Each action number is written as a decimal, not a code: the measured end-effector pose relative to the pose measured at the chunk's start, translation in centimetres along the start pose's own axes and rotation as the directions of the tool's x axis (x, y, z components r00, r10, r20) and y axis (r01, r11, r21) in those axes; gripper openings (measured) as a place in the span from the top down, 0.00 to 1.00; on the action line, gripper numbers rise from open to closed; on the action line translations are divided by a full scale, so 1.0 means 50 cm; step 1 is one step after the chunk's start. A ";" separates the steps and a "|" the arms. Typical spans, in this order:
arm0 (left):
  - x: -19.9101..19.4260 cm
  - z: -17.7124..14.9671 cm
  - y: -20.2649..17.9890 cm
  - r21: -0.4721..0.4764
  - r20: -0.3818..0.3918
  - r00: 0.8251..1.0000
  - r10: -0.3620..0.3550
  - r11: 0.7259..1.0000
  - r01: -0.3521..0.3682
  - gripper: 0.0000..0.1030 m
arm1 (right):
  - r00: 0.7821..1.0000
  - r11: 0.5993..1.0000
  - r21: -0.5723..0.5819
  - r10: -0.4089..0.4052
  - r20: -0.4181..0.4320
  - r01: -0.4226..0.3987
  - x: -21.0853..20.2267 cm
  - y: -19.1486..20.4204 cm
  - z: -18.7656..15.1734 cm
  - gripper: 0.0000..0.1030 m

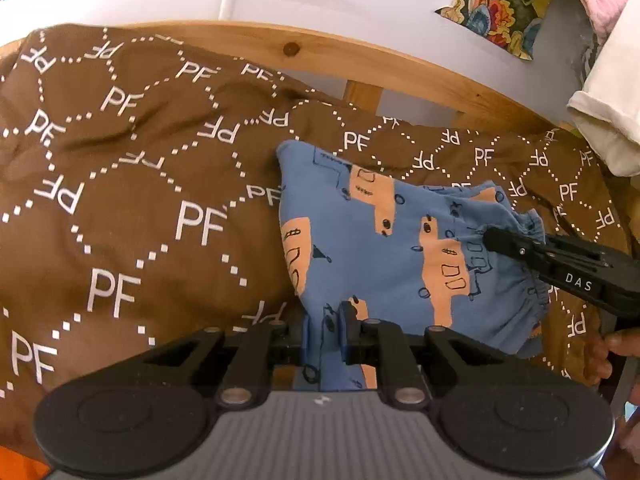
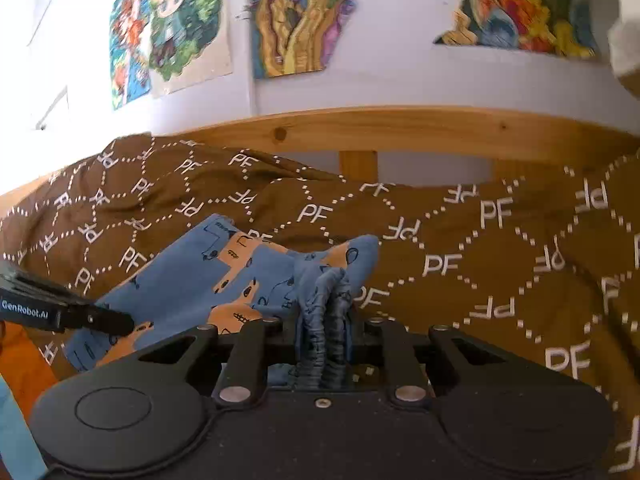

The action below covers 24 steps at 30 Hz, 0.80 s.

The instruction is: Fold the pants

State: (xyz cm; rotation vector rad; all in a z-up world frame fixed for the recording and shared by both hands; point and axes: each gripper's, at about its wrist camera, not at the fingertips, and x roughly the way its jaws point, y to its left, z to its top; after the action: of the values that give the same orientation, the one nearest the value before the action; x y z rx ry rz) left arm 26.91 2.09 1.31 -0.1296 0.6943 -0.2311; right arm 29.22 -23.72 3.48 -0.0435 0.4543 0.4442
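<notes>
Small blue pants (image 1: 384, 248) with orange and black drawings lie partly folded on a brown bedspread (image 1: 132, 184) printed with white "PF". My left gripper (image 1: 324, 320) is shut on a lower edge of the pants. My right gripper (image 2: 324, 312) is shut on the gathered elastic waistband (image 2: 328, 300). In the left wrist view the right gripper (image 1: 496, 240) comes in from the right, pinching the ruffled waistband (image 1: 532, 288). In the right wrist view the pants (image 2: 208, 276) stretch left toward the left gripper (image 2: 120, 322).
A wooden bed rail (image 1: 360, 60) runs behind the bedspread, with a white wall and coloured pictures (image 2: 304, 12) above. White cloth (image 1: 608, 112) hangs at the right. An orange item (image 2: 24, 364) lies at the lower left of the right wrist view.
</notes>
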 end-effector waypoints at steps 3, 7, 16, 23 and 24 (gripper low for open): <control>0.006 -0.004 0.004 -0.003 -0.005 1.000 0.001 1.000 -0.001 0.84 | 1.000 1.000 0.007 -0.001 -0.004 0.001 0.004 -0.003 -0.002 0.80; 0.005 -0.009 0.003 -0.011 -0.014 1.000 0.008 1.000 -0.009 0.82 | 1.000 1.000 0.007 -0.023 -0.010 0.023 0.007 -0.004 -0.002 0.70; 0.003 -0.016 0.009 -0.048 -0.017 0.997 0.078 0.996 -0.078 0.47 | 0.985 0.982 -0.079 -0.170 0.019 0.171 -0.011 0.008 -0.014 0.19; -0.034 -0.018 -0.004 -0.080 0.043 0.988 0.148 0.986 -0.144 0.10 | 0.962 0.961 -0.078 -0.259 0.081 0.265 -0.052 0.019 -0.021 0.01; -0.041 -0.018 -0.009 -0.084 0.057 0.986 0.157 0.985 -0.152 0.07 | 0.963 0.962 -0.069 -0.256 0.088 0.263 -0.060 0.021 -0.020 0.01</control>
State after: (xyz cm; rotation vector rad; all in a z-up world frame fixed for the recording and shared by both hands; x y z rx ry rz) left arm 24.70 2.14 1.99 -0.1574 0.6473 -0.0505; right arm 25.94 -24.10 3.91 -0.1616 0.3478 0.2046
